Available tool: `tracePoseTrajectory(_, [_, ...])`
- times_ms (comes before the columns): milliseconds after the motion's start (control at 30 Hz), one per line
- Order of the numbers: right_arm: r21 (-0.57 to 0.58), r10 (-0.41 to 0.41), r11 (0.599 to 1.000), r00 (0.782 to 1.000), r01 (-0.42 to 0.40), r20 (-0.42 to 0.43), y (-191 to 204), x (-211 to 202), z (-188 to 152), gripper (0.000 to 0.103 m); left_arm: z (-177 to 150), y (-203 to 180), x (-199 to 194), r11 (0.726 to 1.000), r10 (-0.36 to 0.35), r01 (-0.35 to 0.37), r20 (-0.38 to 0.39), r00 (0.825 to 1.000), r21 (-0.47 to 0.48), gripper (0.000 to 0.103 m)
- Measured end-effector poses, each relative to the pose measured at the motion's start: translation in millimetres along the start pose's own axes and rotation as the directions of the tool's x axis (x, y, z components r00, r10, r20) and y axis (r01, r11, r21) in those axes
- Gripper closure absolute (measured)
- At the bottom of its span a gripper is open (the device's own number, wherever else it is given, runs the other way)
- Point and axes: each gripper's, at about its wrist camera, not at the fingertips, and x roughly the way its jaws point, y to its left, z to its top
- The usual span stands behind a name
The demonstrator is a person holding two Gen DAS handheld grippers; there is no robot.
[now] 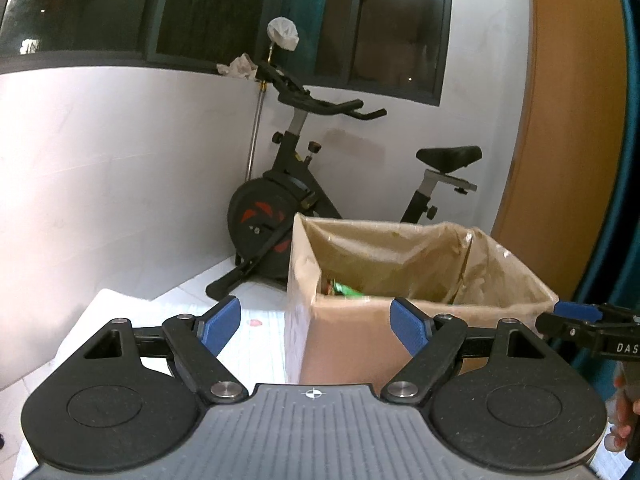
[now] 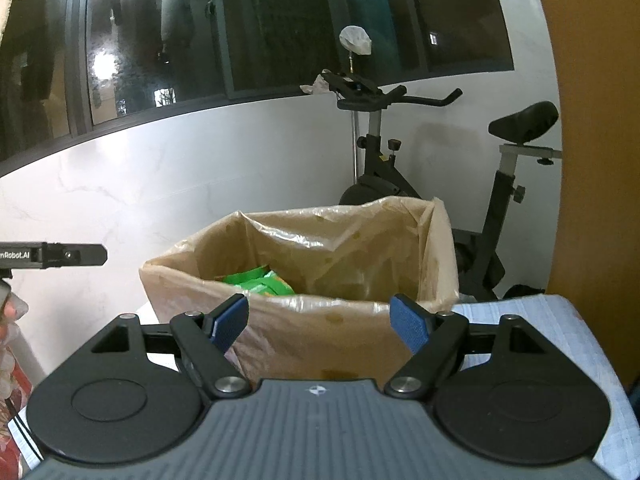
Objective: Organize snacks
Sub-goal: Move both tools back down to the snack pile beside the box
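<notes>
Left wrist: left gripper (image 1: pixel 316 322) jaws spread, empty, facing the lined cardboard box (image 1: pixel 400 332); green snack packets (image 1: pixel 346 289) lie inside, partly hidden.

Right wrist: right gripper (image 2: pixel 320 322) also released, empty. Packets (image 2: pixel 260 282) probably light, crinkly, slippery film; pinch an edge seam.

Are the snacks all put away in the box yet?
Some are: green snack packets already lie inside the lined cardboard box. Nothing is in hand, since the left gripper and right gripper are both open and empty in front of the box. No loose snacks show, so I cannot tell what is left.
</notes>
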Motion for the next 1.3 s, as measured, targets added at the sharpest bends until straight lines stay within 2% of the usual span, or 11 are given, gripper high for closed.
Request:
tracePoseTrajectory(567, [0.032,-0.046,0.998,0.995,0.049,-0.093,-9,-3,-52,0.022,-58,-4,4,0.998,0.005,-0.010,-0.085,0.996,-0.064,0.020])
tracePoseTrajectory(833, [0.061,-0.045,0.997,0.987,0.055,-0.153,-16,0,-80,0.022,-80,-12,2,0.999,0.018,-0.023,-0.119,0.993,-0.042,0.020])
tracePoseTrajectory(1067, [0.075,-0.031,0.996,0.980,0.046,-0.195,-15,1,-98,0.022,-97,-15,0,0.998,0.024,-0.031,-0.149,0.989,-0.046,0.020])
tracePoseTrajectory(1300, [0.069,0.018,0.998,0.968,-0.001,-0.250,-4,8,-109,0.021,-110,-21,1,0.998,0.008,-0.018,-0.177,0.984,-0.052,0.020])
